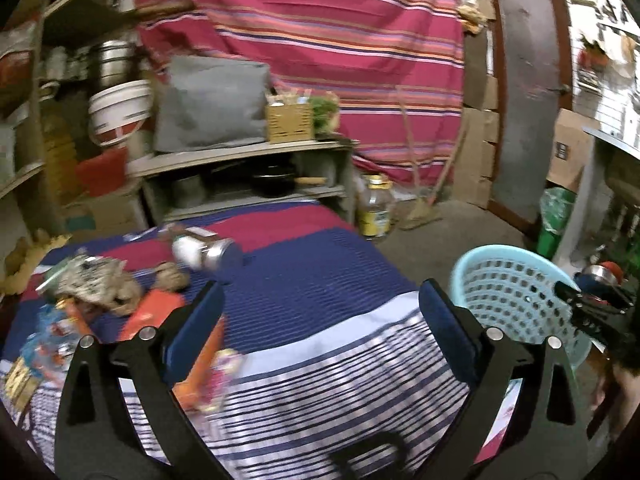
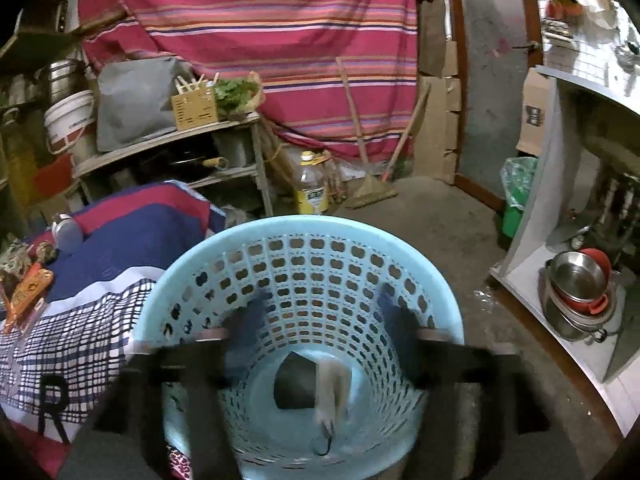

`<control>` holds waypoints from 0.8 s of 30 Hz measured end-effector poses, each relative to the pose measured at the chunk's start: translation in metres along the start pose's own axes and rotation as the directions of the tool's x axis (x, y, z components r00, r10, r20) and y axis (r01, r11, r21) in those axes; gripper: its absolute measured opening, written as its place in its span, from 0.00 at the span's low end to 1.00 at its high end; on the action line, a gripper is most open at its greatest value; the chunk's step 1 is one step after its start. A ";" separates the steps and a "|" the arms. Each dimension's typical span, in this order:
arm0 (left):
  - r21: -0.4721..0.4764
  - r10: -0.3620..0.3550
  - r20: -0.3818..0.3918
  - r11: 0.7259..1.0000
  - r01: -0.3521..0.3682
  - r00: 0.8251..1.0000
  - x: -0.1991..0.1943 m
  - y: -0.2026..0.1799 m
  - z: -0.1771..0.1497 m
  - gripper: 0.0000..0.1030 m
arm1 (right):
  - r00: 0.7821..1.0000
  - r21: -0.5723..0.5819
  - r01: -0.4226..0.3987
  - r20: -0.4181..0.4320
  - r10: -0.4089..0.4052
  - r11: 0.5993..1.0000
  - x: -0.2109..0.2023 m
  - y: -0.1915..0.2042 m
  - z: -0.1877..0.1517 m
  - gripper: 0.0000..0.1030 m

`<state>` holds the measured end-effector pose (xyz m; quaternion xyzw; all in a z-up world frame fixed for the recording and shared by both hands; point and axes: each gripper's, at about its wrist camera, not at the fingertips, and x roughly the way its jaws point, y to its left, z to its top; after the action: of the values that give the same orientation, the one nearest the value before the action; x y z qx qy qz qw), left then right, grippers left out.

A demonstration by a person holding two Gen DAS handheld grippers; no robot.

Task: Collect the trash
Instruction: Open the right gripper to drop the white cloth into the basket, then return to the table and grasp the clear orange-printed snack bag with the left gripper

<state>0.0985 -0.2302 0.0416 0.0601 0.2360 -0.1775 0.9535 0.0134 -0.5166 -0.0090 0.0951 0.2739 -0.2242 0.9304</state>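
Note:
A light blue perforated basket [image 2: 304,312] stands on the floor beside a table covered with a striped cloth [image 1: 320,300]; it also shows in the left wrist view [image 1: 516,296]. My right gripper [image 2: 324,320] is open above the basket mouth, blurred; a pale blurred piece of trash [image 2: 332,392] is inside the basket below it. My left gripper [image 1: 320,320] is open and empty over the cloth. Trash lies at the table's left: orange wrappers [image 1: 160,312], crumpled paper [image 1: 96,280], colourful packets [image 1: 48,340]. A steel bottle [image 1: 204,252] lies further back.
A shelf unit [image 1: 248,176] with a grey cushion and a box stands behind the table. A yellow-labelled bottle [image 2: 310,188], a broom [image 2: 368,184] and a green bin [image 2: 516,196] stand on the floor. Steel pots [image 2: 580,292] sit under the counter at right.

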 end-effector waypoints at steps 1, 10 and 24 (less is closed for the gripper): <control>-0.006 0.019 -0.001 1.000 -0.019 1.000 -0.003 0.011 -0.002 0.92 | 1.000 0.005 0.002 -0.005 -0.002 1.000 -0.002 0.001 -0.001 0.64; -0.023 0.218 -0.034 0.975 -0.219 0.975 -0.026 0.104 -0.039 0.94 | 0.997 -0.001 0.004 0.074 -0.004 1.000 -0.041 0.056 -0.004 0.79; -0.068 0.337 -0.114 0.936 -0.345 0.935 -0.027 0.192 -0.079 0.94 | 0.973 -0.086 -0.226 0.016 0.228 0.970 -0.050 0.233 -0.041 0.79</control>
<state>0.1128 -0.0273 -0.0093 0.0677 0.2772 0.0044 0.9584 0.0663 -0.2807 -0.0031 0.0838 0.2582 -0.1058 0.9566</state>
